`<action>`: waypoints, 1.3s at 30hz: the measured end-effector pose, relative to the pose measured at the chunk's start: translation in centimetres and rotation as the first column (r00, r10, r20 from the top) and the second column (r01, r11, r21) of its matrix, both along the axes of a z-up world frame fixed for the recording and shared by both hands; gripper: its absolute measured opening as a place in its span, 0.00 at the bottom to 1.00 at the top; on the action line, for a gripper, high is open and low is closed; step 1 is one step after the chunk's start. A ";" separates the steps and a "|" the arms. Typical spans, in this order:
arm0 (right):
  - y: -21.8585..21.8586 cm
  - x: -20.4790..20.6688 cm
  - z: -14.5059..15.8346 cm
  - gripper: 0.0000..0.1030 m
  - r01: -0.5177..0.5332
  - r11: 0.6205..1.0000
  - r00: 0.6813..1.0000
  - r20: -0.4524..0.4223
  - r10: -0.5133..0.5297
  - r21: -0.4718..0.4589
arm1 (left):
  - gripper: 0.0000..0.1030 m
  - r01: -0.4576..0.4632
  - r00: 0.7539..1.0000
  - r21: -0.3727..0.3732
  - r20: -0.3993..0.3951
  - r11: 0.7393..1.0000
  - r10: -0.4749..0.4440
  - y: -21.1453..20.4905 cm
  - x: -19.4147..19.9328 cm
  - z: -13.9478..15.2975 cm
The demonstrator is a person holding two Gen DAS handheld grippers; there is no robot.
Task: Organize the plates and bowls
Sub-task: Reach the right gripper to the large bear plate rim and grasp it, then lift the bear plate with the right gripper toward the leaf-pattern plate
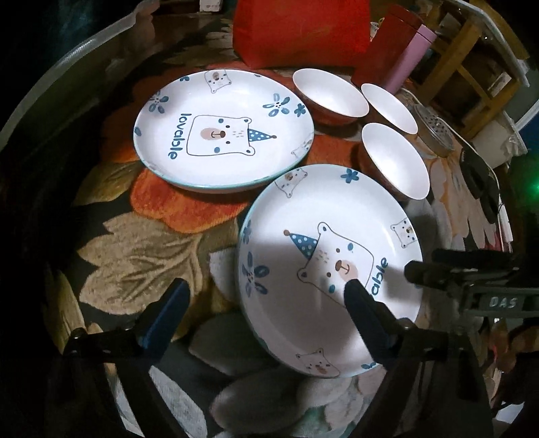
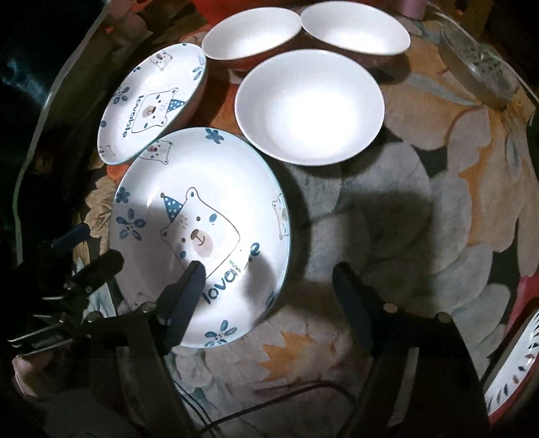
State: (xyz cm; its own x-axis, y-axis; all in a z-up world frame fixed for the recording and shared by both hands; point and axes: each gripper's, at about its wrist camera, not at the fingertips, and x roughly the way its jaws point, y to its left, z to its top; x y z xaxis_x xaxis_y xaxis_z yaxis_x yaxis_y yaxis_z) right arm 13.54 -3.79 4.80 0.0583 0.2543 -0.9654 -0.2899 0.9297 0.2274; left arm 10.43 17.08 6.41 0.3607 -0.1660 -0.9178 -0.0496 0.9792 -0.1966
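Two white bear-print plates lie on a floral cloth. The near plate (image 1: pixel 323 262) (image 2: pixel 202 229) sits under both grippers; the far plate (image 1: pixel 222 131) (image 2: pixel 151 101) lies behind it to the left. Three white bowls with red outsides stand behind: the nearest bowl (image 1: pixel 394 161) (image 2: pixel 310 107) and two more bowls (image 1: pixel 330 94) (image 1: pixel 387 107) behind it. My left gripper (image 1: pixel 266 293) is open, its right finger over the near plate's inside and its left finger off the rim. My right gripper (image 2: pixel 269 276) is open, straddling that plate's right rim.
A red bag (image 1: pixel 299 30), a red box (image 1: pixel 387 47) and a pink tube (image 1: pixel 411 60) stand at the back. A glass ashtray (image 1: pixel 434 131) (image 2: pixel 478 67) sits right of the bowls. Another patterned dish (image 2: pixel 515 367) shows at the right edge. A cable (image 2: pixel 269 401) runs below.
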 end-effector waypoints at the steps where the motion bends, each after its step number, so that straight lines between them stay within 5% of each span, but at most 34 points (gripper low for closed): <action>1: 0.1 0.0 -0.2 0.72 0.010 1.000 1.000 -0.005 -0.010 0.001 | 0.86 0.005 1.000 -0.003 -0.006 1.000 -0.005 0.0 0.2 -0.1; 6: 0.1 0.2 -1.1 0.55 0.031 0.999 0.999 -0.012 -0.031 0.020 | 0.77 0.033 0.999 -0.015 -0.036 0.999 -0.034 -0.2 1.1 -1.1; 8: 0.1 0.2 -1.5 0.44 0.033 0.999 0.999 -0.016 -0.033 0.022 | 0.52 0.039 0.998 -0.018 -0.058 0.999 -0.040 -0.2 1.4 -1.6; 11: 0.1 0.3 -2.0 0.30 0.038 0.999 0.999 -0.025 -0.038 0.029 | 0.42 0.062 0.994 -0.010 -0.093 0.998 -0.062 -0.4 1.7 -2.5; 19: -0.1 0.4 -2.9 0.14 0.043 0.998 0.998 -0.040 -0.041 0.038 | 0.21 0.070 0.989 0.021 -0.134 0.997 -0.067 -0.2 2.5 -3.8; 39: -0.1 -0.9 -2.5 0.13 0.012 1.000 1.000 -0.009 -0.012 0.024 | 0.20 0.135 0.981 0.010 -0.142 0.991 -0.132 -0.8 1.3 -3.5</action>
